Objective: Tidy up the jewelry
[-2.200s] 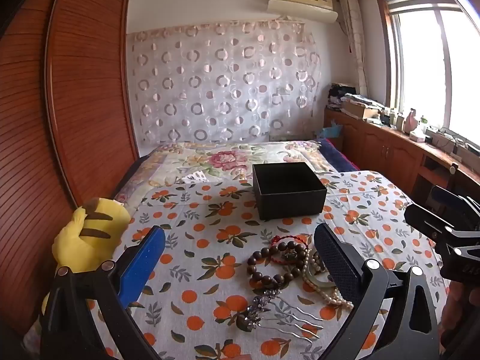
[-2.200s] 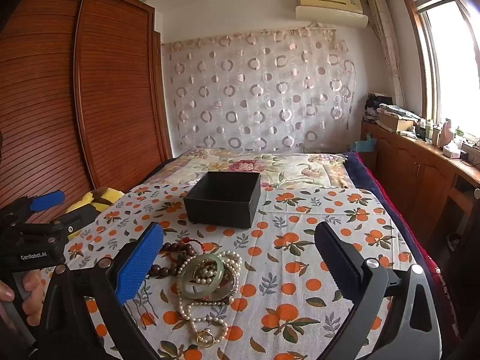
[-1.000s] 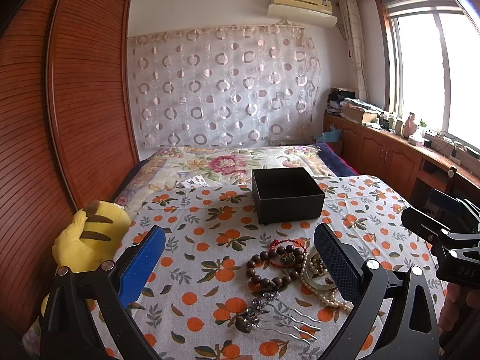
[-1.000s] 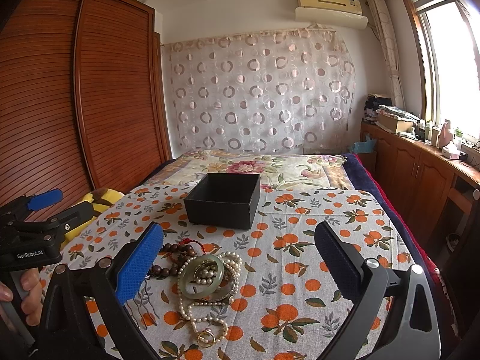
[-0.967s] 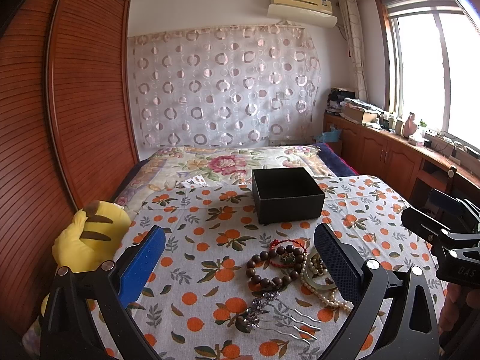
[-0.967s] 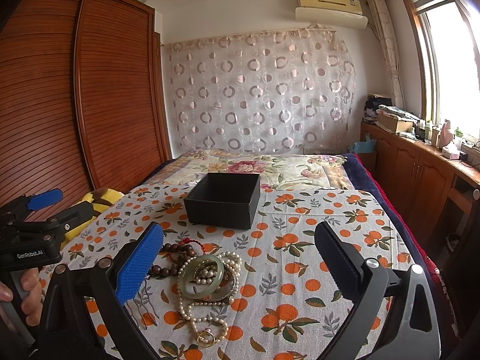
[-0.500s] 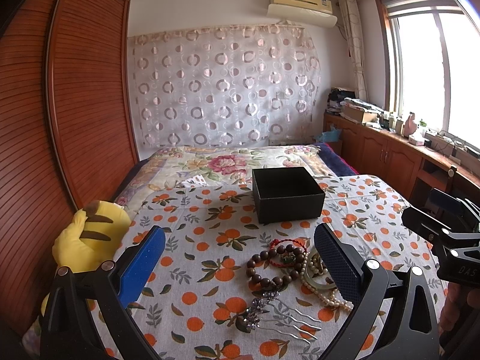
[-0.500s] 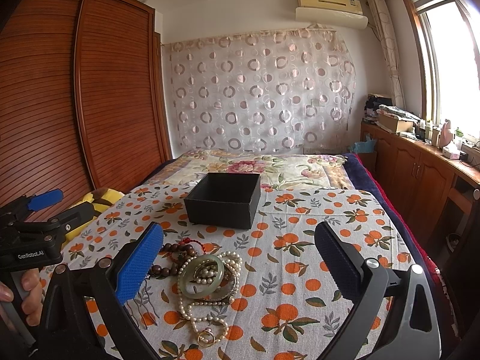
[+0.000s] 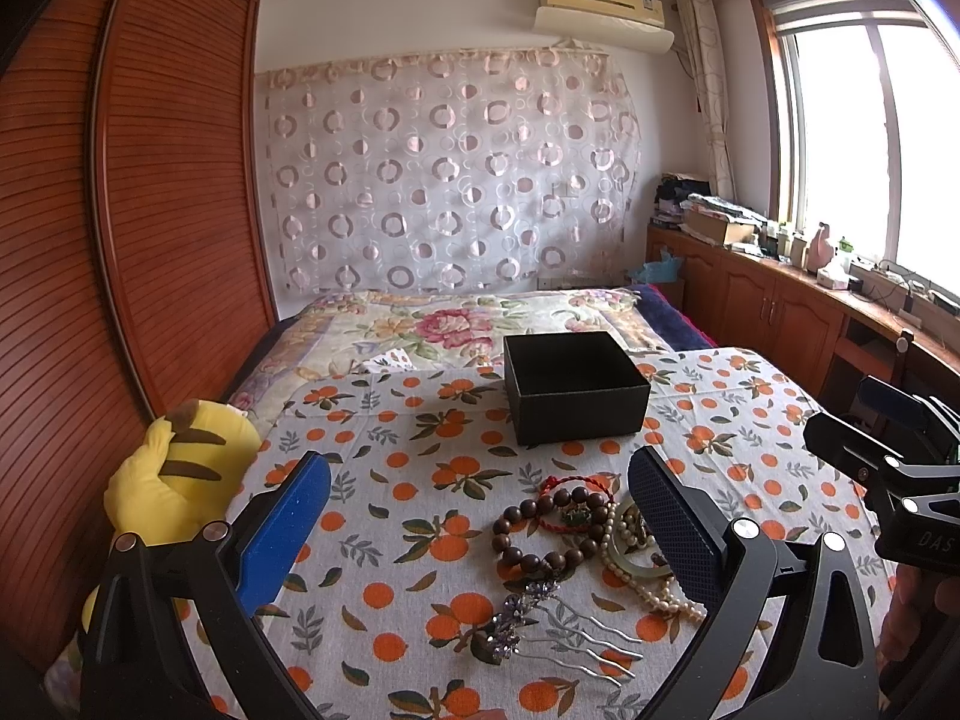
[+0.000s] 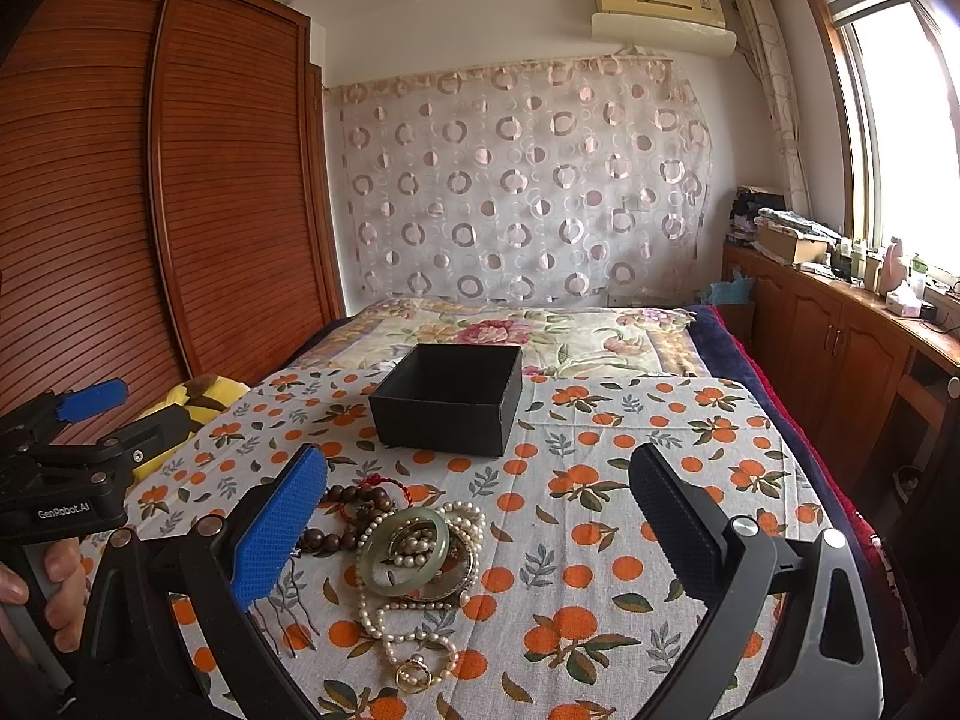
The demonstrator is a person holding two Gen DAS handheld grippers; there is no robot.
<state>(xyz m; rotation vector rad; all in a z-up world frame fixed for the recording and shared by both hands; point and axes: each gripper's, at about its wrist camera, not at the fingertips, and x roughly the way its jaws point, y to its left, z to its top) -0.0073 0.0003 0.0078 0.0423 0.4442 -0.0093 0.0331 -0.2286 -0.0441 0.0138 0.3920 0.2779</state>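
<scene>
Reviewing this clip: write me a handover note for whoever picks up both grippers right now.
Left gripper: open, empty, hovering over the bedspread.
Right gripper: open, empty, hovering likewise.
The black box sits open beyond the pile; its inside is not fully visible, but no jewelry shows.
All jewelry lies in one heap in front of it: wooden bead bracelet, red cord bracelet, jade bangle, pearl necklace and hair comb.
Done: nothing visibly moved into the box.
Left: every piece needs sorting, probably starting with the bangle on top.
</scene>
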